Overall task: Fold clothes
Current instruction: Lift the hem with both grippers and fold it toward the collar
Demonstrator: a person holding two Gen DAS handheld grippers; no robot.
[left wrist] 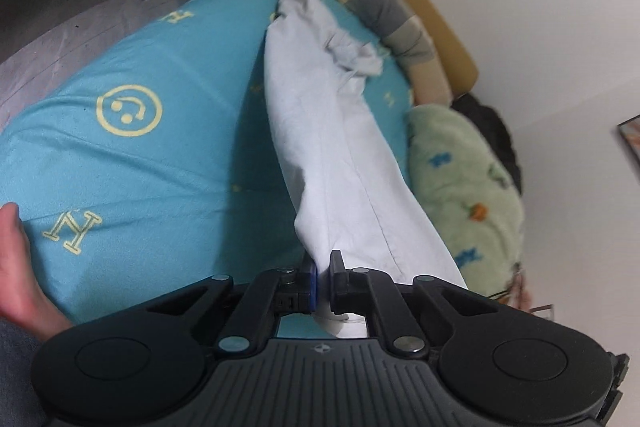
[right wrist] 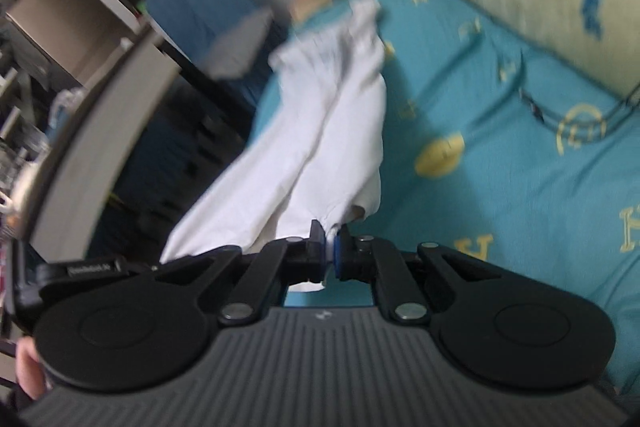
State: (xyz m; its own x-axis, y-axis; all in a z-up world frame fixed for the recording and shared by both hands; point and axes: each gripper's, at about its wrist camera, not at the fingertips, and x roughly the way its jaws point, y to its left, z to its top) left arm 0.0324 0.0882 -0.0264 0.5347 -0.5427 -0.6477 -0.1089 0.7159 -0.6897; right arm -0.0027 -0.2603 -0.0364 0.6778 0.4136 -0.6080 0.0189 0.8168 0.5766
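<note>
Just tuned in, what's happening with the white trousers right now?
A person with a gripper in each hand is holding white trousers up over a bed with a teal sheet. The left gripper is shut on one end of the cloth, and the right gripper is shut on cloth too. The trousers stretch away from both grippers toward the far side of the bed, near a striped pillow and a green blanket. No fold is laid down yet; the right wrist view is blurred.
</note>
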